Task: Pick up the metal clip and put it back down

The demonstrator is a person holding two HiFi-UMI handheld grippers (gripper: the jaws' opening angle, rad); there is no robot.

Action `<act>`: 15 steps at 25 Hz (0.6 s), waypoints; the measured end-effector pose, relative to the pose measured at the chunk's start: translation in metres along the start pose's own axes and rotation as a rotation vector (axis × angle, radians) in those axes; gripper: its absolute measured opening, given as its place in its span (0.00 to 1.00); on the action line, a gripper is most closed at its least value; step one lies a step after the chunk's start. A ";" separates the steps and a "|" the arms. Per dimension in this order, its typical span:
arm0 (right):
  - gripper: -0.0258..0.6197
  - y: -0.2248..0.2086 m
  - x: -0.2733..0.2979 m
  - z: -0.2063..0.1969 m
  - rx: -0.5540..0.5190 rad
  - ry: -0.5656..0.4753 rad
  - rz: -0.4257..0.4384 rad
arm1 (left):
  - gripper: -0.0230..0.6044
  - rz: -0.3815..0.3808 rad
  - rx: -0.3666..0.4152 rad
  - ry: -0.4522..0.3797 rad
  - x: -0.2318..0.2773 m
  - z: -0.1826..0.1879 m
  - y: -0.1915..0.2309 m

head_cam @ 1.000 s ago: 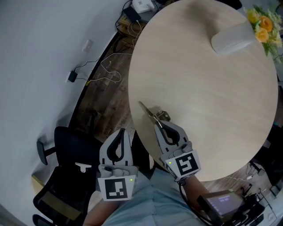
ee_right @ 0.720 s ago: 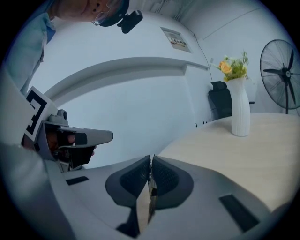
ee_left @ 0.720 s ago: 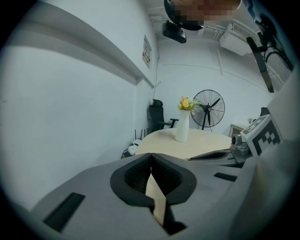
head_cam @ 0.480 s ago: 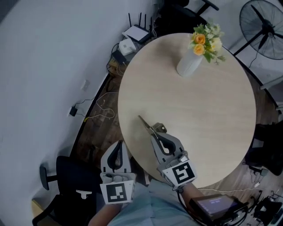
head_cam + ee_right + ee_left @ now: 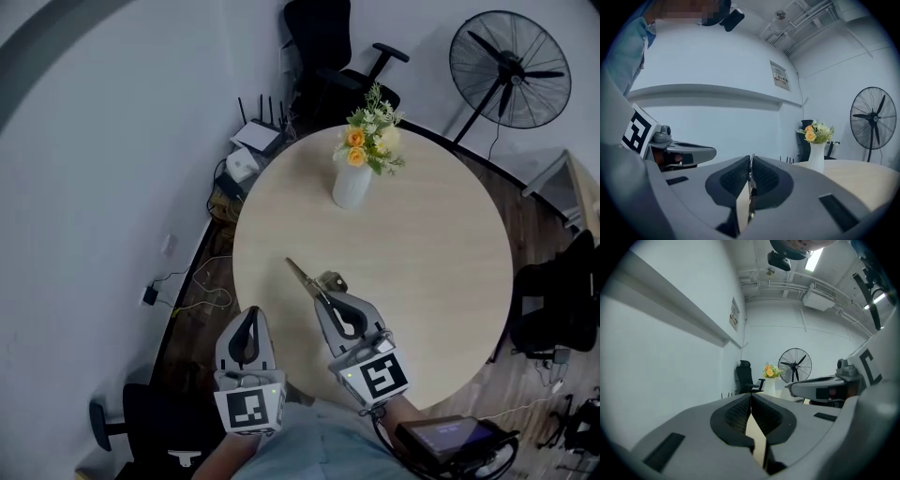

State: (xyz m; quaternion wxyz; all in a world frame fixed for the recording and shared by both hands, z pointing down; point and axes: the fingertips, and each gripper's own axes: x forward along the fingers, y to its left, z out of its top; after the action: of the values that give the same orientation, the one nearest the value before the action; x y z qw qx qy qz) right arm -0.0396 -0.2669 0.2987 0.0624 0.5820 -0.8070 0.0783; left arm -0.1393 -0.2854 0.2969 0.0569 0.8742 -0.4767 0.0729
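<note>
Pinched in the right tongs [image 5: 323, 298]: the clip [image 5: 302, 277], thin metal between the pads, long axis carrying on from the tips up and left, over the desk [image 5: 422, 244] near its front edge. Left tongs [image 5: 250, 317] pressed together on nothing, off the desk, farther away. Touching the desk or hanging clear — impossible to tell; only an edge-on sliver in the right gripper view.

text: none legible | wall sign [image 5: 780, 75]: print too small to read
</note>
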 end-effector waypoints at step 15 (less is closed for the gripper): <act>0.12 -0.055 0.005 0.021 -0.015 -0.046 -0.187 | 0.07 -0.201 -0.022 0.022 0.065 0.005 -0.023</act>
State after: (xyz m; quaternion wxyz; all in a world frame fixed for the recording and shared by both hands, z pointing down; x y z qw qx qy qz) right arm 0.0109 -0.2929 0.2823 0.0553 0.6558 -0.7511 0.0530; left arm -0.0848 -0.3273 0.3033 0.0788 0.9161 -0.3867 0.0713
